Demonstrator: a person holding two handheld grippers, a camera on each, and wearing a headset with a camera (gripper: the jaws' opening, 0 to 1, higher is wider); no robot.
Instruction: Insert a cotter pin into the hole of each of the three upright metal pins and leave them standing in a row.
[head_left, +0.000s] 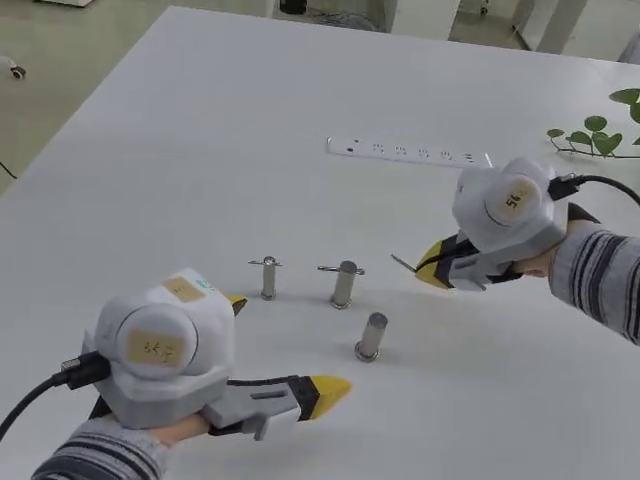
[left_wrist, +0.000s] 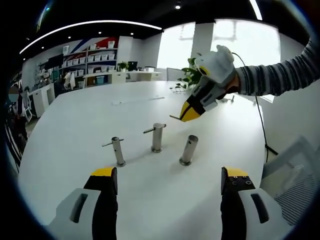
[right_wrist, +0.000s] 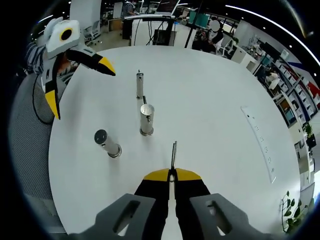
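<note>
Left tool (left_wrist: 169, 173) gapes; right tool (right_wrist: 172, 174) pinches cotter pin (right_wrist: 173, 155).

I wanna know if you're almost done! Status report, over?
Left gripper open, empty. Right gripper shut on thin metal cotter pin. Left upright silver metal pin and middle pin fitted; nearest pin bare. Nothing blocking it.

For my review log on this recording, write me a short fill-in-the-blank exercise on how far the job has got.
1. In the head view, of the leftmost metal pin, middle metal pin and nearest metal pin, only the ___ one lacks a cotter pin.
2. The right hand-held gripper is ___ on another cotter pin.
3. The left hand-held gripper has its jaws ___.
Missing words: nearest; shut; open.
</note>
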